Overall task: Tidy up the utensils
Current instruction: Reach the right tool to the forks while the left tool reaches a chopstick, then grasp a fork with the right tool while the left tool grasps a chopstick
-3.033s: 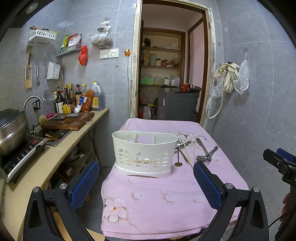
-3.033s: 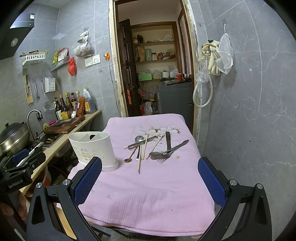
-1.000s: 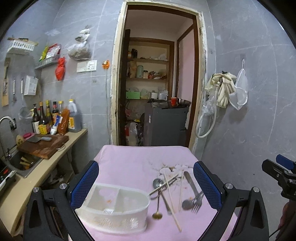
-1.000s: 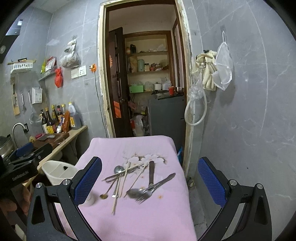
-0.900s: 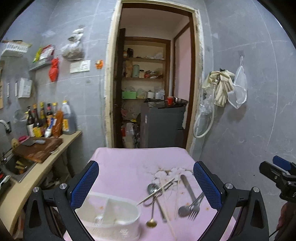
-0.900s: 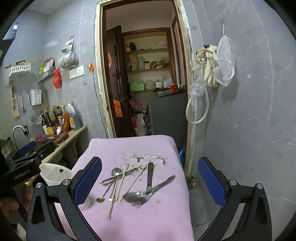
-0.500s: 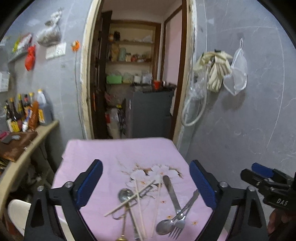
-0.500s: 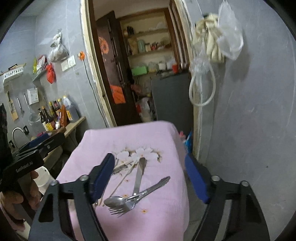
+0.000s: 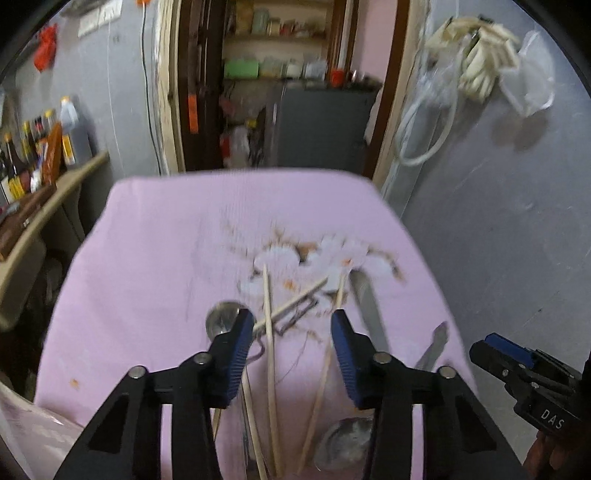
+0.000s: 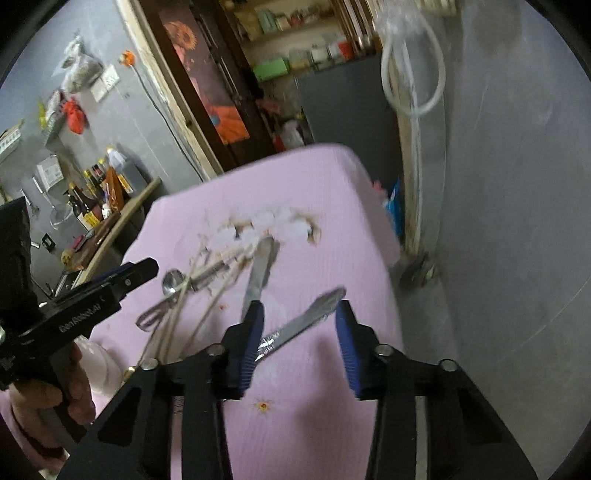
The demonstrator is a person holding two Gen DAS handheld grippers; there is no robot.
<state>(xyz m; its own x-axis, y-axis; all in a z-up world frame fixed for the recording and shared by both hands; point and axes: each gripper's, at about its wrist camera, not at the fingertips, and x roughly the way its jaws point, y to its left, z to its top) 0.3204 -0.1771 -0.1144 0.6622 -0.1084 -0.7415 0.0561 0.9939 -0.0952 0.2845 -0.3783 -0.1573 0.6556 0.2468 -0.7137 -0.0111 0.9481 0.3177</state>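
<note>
- Both grippers have swung down from the doorway view onto the utensil pile on the pink tablecloth [image 9: 147, 236].
- Left gripper [image 9: 291, 341]: jaws just narrowed, straddling chopsticks [image 9: 269, 332], gripping nothing.
- Right gripper [image 10: 299, 341]: jaws likewise narrowed over a metal handle [image 10: 306, 317] (pads not touching); pickup looks imminent.

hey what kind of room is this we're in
Most likely a small home kitchen: sauce bottles line a counter on the left, pantry shelves show through the doorway, and chopsticks and spoons lie on the pink-clothed table.
</note>
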